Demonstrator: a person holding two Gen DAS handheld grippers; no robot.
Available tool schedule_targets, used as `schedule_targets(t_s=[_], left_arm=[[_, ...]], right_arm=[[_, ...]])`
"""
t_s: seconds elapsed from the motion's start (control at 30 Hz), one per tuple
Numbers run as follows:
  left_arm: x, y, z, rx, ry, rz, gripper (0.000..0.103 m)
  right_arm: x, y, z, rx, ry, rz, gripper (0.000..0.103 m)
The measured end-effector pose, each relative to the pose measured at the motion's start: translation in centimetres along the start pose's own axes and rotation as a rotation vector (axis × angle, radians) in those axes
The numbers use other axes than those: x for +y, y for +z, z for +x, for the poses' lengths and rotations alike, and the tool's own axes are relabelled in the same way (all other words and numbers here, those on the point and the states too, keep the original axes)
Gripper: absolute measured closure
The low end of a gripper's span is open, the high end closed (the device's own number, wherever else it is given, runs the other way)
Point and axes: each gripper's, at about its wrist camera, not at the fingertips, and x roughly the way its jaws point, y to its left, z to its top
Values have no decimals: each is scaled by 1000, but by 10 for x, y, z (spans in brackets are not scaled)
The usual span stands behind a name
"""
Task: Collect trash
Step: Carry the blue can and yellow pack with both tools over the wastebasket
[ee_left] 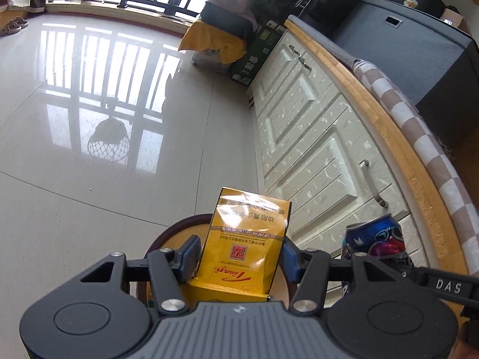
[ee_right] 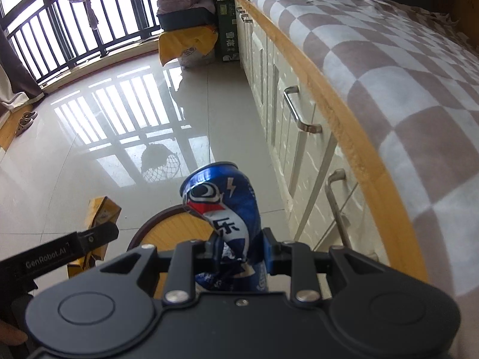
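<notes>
My left gripper (ee_left: pixel 241 254) is shut on a yellow cigarette pack (ee_left: pixel 245 239), held upright between the blue pads above a round wooden bin (ee_left: pixel 179 230). My right gripper (ee_right: pixel 239 248) is shut on a crushed blue Pepsi can (ee_right: pixel 224 209), also held over the round wooden bin (ee_right: pixel 167 233). The can shows at the right of the left wrist view (ee_left: pixel 377 239). The yellow pack and the left gripper's finger show at the left of the right wrist view (ee_right: pixel 98 212).
A white cabinet with metal handles (ee_right: pixel 299 113) runs along the right, topped by a wooden edge and a checked cloth (ee_right: pixel 389 59). Bags and boxes (ee_right: pixel 191 39) stand at the far end by the balcony railing. Glossy tiled floor (ee_left: pixel 89 119) spreads to the left.
</notes>
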Motion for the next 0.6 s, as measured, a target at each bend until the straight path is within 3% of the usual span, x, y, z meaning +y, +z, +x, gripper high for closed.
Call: schedule_targets(t_s=[0.33, 0.6], left_arm=[[21, 10, 48, 67, -35, -40, 46], [30, -6, 87, 194, -19, -40, 46]], right_arm=[[28, -3, 84, 108, 18, 7, 76], [18, -37, 145, 282, -12, 92, 74]])
